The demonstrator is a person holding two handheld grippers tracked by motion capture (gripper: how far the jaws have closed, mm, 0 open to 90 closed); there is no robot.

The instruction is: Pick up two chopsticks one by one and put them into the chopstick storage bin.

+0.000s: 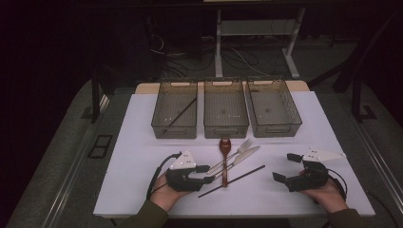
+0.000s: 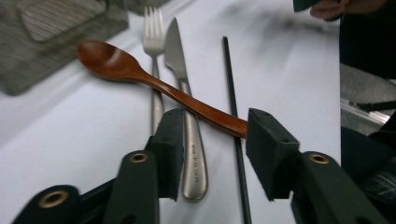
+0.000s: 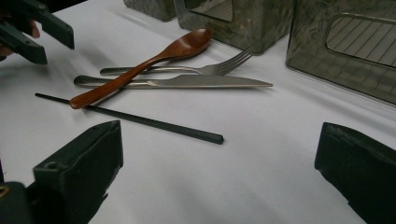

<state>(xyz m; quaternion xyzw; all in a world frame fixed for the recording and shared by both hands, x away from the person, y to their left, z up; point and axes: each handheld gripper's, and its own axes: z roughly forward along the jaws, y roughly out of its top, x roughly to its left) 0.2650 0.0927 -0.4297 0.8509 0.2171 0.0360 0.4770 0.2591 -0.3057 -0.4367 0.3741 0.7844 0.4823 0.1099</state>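
At the lower centre-left of the high view, the left gripper [image 1: 207, 174] is held low over the white desk [image 1: 138, 142], just beside the handle ends of the cutlery. In the left gripper view its jaws are seen partly open; the knife [image 2: 187, 102] handle and the end of the wooden spoon [image 2: 154, 79] lie between them, and no pad is seen pressing on either. The spoon is laid slantwise across the fork [image 2: 154, 51], the knife and a black chopstick [image 2: 232, 93], at the middle of the desk. The right gripper [image 1: 285, 167] is seen at the lower right of the high view, well apart from the cutlery, its jaws spread wide with nothing between them. Three mesh bins [image 1: 226, 121] are lined along the upper centre; a second chopstick [image 1: 180, 115] lies in the leftmost one.
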